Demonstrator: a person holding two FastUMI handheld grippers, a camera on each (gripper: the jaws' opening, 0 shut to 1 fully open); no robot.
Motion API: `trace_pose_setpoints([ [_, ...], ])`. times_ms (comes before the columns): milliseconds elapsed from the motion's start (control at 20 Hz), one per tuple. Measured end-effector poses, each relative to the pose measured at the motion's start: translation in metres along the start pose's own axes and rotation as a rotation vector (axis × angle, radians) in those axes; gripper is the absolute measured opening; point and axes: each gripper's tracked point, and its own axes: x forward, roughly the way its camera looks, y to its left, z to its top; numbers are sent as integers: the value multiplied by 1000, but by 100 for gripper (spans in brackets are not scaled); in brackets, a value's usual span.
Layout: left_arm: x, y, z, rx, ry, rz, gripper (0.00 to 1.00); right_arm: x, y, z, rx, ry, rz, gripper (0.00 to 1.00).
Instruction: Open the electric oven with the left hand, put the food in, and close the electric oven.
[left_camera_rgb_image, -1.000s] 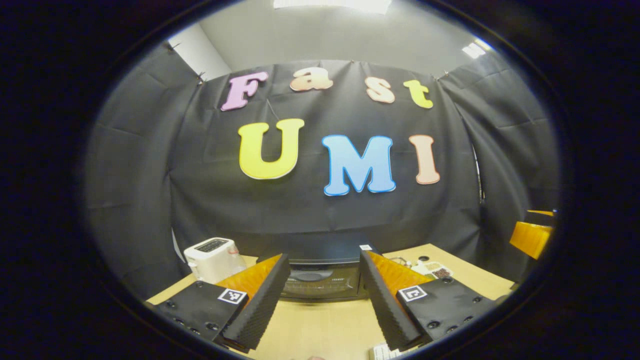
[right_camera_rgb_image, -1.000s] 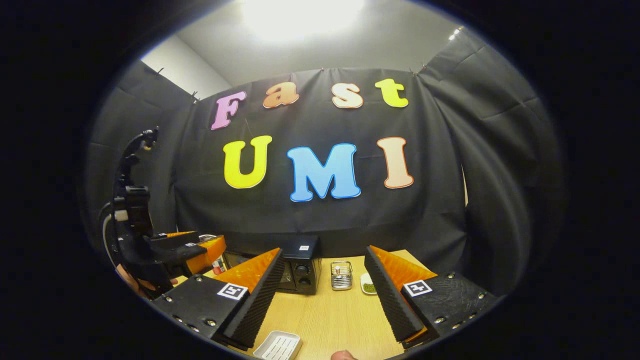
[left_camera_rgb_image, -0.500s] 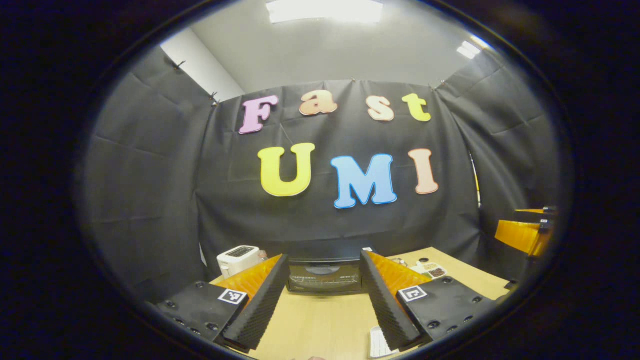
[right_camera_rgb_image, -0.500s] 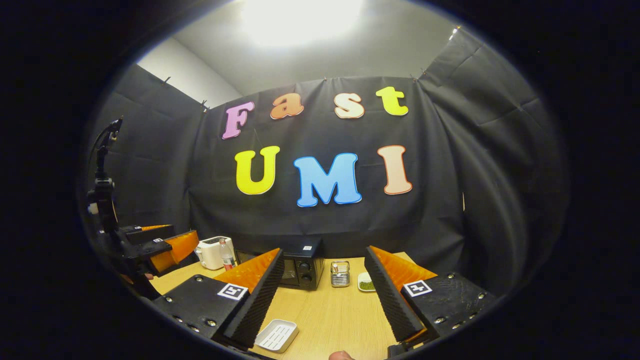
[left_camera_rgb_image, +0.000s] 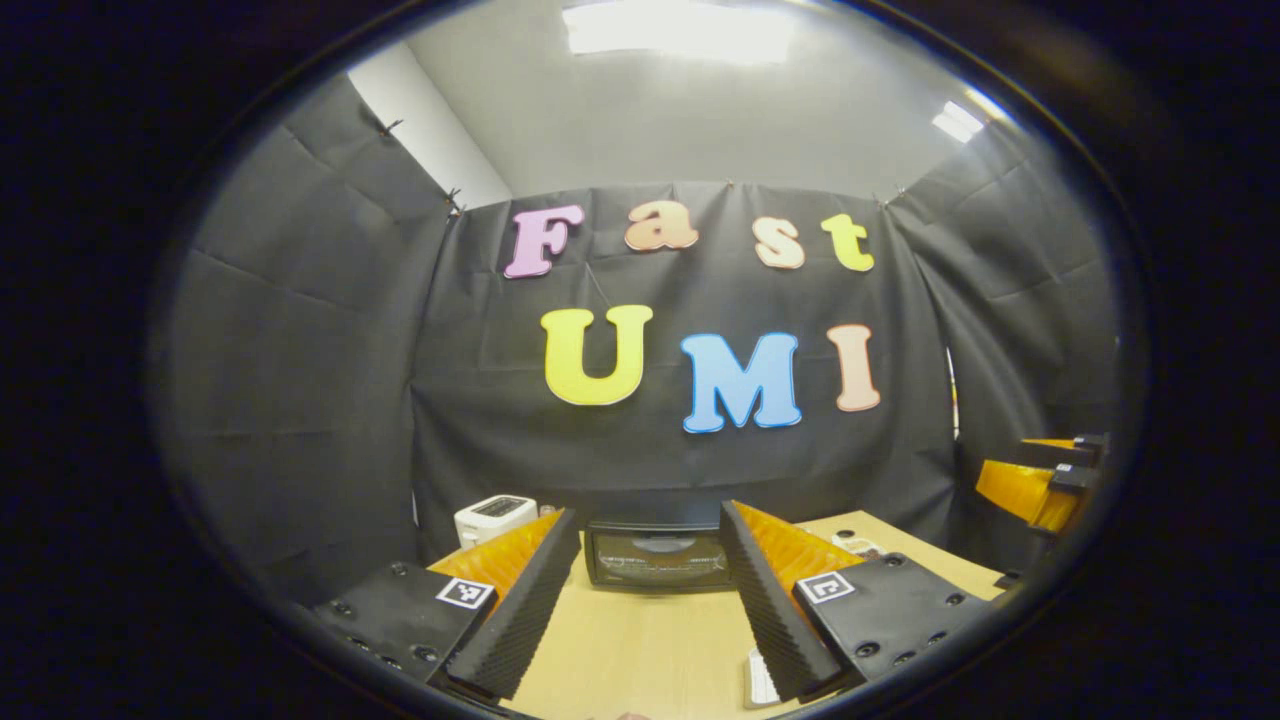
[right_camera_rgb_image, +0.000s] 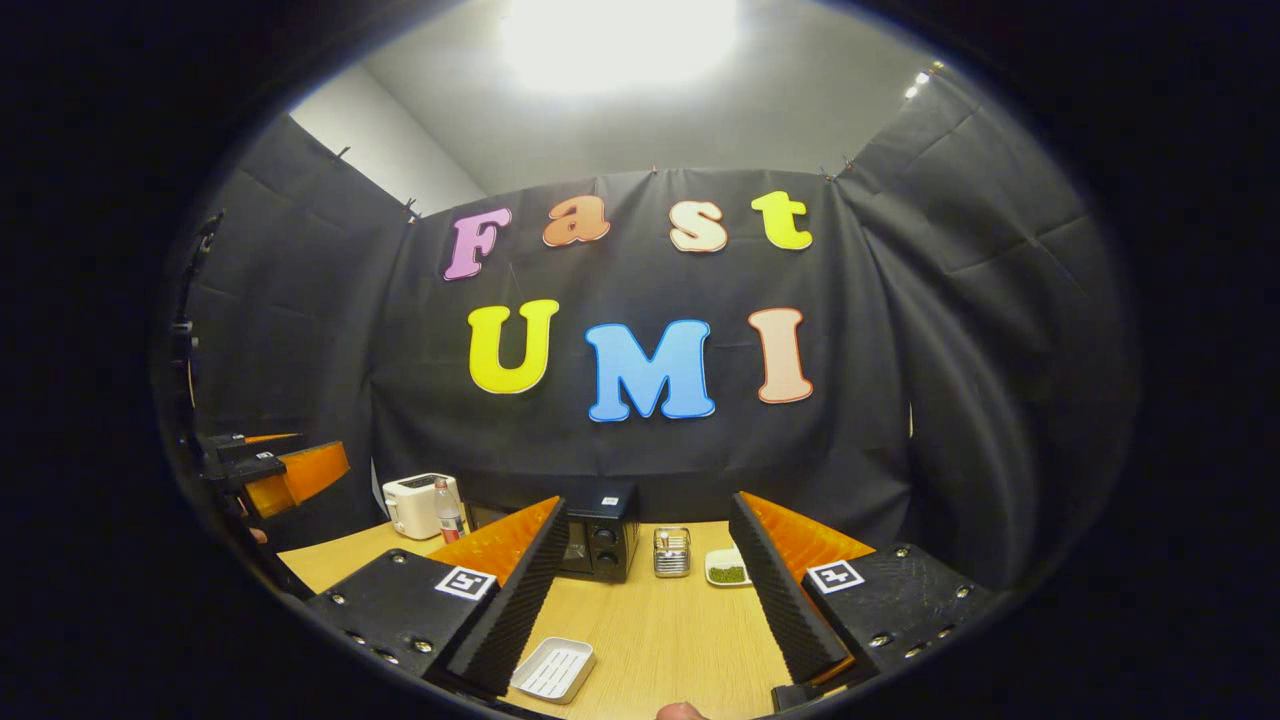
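The black electric oven (left_camera_rgb_image: 657, 556) stands at the back of the wooden table with its glass door shut. In the right gripper view the oven (right_camera_rgb_image: 598, 545) shows its knob side. My left gripper (left_camera_rgb_image: 650, 612) is open and empty, well short of the oven door and lined up with it. My right gripper (right_camera_rgb_image: 650, 600) is also open and empty, above the table. A small dish of green food (right_camera_rgb_image: 727, 571) sits to the right of the oven. Each view catches the other gripper at its edge: the right gripper (left_camera_rgb_image: 1035, 485), the left gripper (right_camera_rgb_image: 285, 470).
A white toaster (right_camera_rgb_image: 420, 503) and a small bottle (right_camera_rgb_image: 447, 520) stand left of the oven. A metal wire caddy (right_camera_rgb_image: 671, 552) sits between the oven and the green dish. A white ribbed tray (right_camera_rgb_image: 553, 668) lies near the table's front edge, by my right gripper.
Both grippers have drawn back from the oven, which looks smaller and farther off now. In the right gripper view the left gripper has slid out to the left edge. Both stay open.
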Motion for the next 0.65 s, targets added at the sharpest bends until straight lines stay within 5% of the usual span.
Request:
trace_pose_setpoints([
  [650, 1, 30, 2, 13, -16, 21, 94, 6, 33, 4, -13, 3, 22, 97],
])
